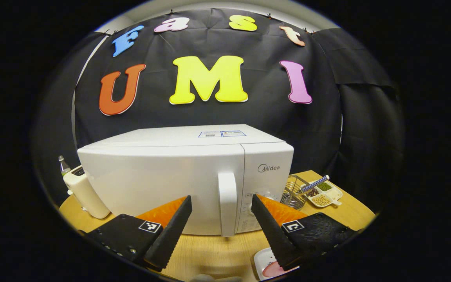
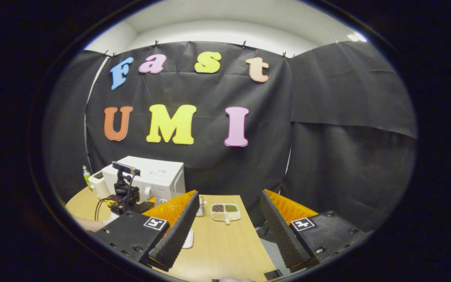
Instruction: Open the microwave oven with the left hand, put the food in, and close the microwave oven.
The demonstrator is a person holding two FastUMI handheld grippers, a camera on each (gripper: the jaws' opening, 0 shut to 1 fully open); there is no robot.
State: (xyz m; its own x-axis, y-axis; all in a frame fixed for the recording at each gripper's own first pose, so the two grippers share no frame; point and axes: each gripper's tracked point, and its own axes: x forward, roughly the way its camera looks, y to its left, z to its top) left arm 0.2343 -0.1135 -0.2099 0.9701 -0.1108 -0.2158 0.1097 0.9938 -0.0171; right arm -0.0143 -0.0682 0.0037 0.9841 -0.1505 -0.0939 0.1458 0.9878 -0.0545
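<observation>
The left gripper (image 1: 220,209) hangs with fingers wide, straddling the white microwave oven's (image 1: 186,176) upright handle (image 1: 228,201) — a skewed approach could shove the oven across the wooden counter (image 1: 217,250). The right gripper (image 2: 228,221) waits wide and empty.

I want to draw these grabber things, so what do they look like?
Each one has two wedge-shaped fingers: black ridged pads inside, bright orange backs. The left gripper and right gripper both sit on black blocks with screws and small black-and-white square markers. Seen from the right gripper view, the left one carries a camera and cables.

Toaster (image 1: 85,192) left; wire basket (image 1: 294,192), divided bean dish (image 1: 324,194) right, on wooden table (image 1: 217,254)
</observation>
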